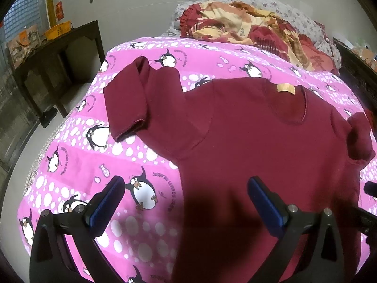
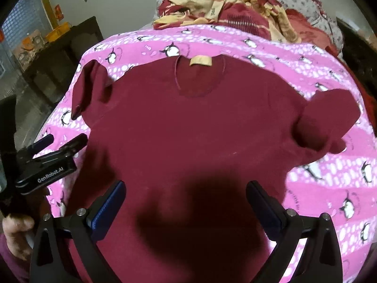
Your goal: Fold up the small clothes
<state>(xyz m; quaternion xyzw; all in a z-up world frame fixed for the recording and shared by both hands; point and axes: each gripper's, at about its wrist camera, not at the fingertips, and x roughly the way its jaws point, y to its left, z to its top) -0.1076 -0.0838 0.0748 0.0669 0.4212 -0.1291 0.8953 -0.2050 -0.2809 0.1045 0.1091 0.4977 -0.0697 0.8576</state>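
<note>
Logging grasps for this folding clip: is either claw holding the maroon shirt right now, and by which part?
Nothing is held. Left claw and right claw are both open above the maroon shirt, which lies flat on the pink blanket.

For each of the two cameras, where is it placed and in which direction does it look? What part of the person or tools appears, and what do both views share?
Left wrist: sits on the left gripper, looking along its open fingers over the maroon shirt's left side.
Right wrist: sits on the right gripper, open above the shirt's middle; the left gripper and the person's hand show at left.
Shared: shirt, tan neck label, penguin bedspread, crumpled blanket.
</note>
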